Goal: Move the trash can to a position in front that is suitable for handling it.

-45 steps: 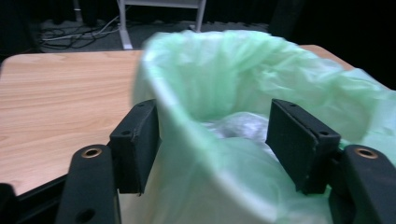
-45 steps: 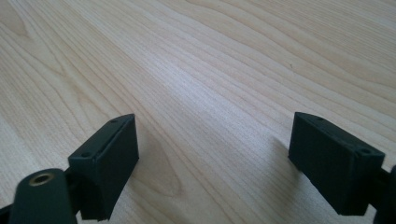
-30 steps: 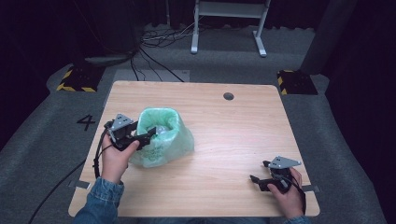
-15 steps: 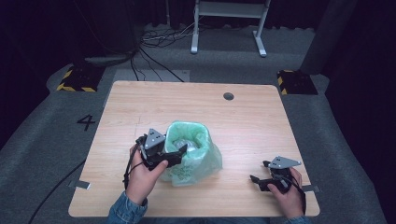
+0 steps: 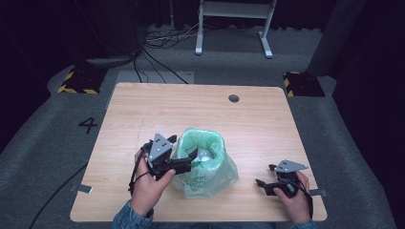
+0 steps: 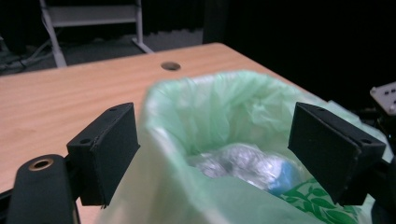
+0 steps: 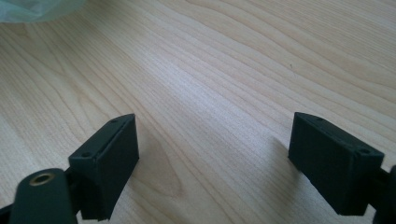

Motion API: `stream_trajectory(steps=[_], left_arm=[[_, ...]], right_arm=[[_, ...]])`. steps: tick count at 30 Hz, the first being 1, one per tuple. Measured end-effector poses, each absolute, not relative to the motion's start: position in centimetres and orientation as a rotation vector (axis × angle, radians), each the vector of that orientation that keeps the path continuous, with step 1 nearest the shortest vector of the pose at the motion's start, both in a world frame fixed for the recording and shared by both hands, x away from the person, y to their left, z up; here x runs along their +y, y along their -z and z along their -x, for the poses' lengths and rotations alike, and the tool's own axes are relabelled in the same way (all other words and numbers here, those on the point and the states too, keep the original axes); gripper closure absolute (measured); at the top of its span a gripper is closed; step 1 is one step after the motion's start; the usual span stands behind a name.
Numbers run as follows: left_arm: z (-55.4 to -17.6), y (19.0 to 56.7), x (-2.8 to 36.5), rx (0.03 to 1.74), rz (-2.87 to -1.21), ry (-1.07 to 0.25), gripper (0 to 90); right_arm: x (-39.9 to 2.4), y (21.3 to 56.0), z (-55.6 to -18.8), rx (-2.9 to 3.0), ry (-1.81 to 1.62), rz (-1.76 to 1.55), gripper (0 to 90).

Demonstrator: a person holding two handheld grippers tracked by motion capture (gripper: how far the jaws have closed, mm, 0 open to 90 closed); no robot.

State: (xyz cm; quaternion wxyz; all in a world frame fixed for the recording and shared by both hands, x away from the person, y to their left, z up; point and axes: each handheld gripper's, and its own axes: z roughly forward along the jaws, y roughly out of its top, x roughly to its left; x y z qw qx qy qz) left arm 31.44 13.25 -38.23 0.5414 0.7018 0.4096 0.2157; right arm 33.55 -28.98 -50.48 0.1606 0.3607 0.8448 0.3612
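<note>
High view: translucent green plastic bag (image 5: 205, 164) is straddled at its rim, unpinched, by spread, just-opened left gripper (image 5: 187, 161); right gripper (image 5: 262, 183) is rested spread on pale wooden surface (image 5: 143, 109).

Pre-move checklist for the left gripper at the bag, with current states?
1. Left gripper jaws open: ok, they have just been opening and stand wide in the left gripper view.
2. Green bag released: cannot tell, its near rim lies between the pads and may touch one.
3. Bag upright, mouth open: ok.
4. Contents inside: ok, a clear wrapped item sits below the rim.
5. Right gripper out of the way: ok, open, over bare table, apart from the bag.
6. Bag away from table edges: ok.
</note>
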Motion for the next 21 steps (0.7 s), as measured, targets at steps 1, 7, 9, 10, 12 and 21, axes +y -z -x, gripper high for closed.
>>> stream_trajectory(steps=[1, 7, 9, 10, 12, 21], left_arm=[[-31.6, 38.2, 13.9, 0.990, -1.661, -0.536, 15.4], [-33.4, 40.0, 17.4, 1.129, -1.716, -0.665, 21.2], [-33.8, 40.5, 17.6, 1.141, -1.718, -0.657, 23.4], [-34.1, 41.1, 17.7, 1.152, -1.737, -0.644, 23.4], [-34.6, 42.3, 17.5, 1.153, -1.770, -0.621, 23.9], [-34.0, 44.4, 14.7, 1.071, -1.871, -0.574, 30.5]], right_arm=[[-29.0, 50.5, -33.6, 2.413, -1.032, -1.030, 16.1], [-28.9, 50.5, -33.5, 2.403, -1.035, -1.044, 18.4], [-28.8, 50.4, -33.4, 2.388, -1.038, -1.060, 21.5], [-28.8, 50.4, -33.4, 2.388, -1.038, -1.060, 21.5], [-28.7, 50.4, -33.4, 2.367, -1.036, -1.069, 24.2], [-27.0, 48.7, -32.5, 2.325, -1.121, -0.998, 24.3]])
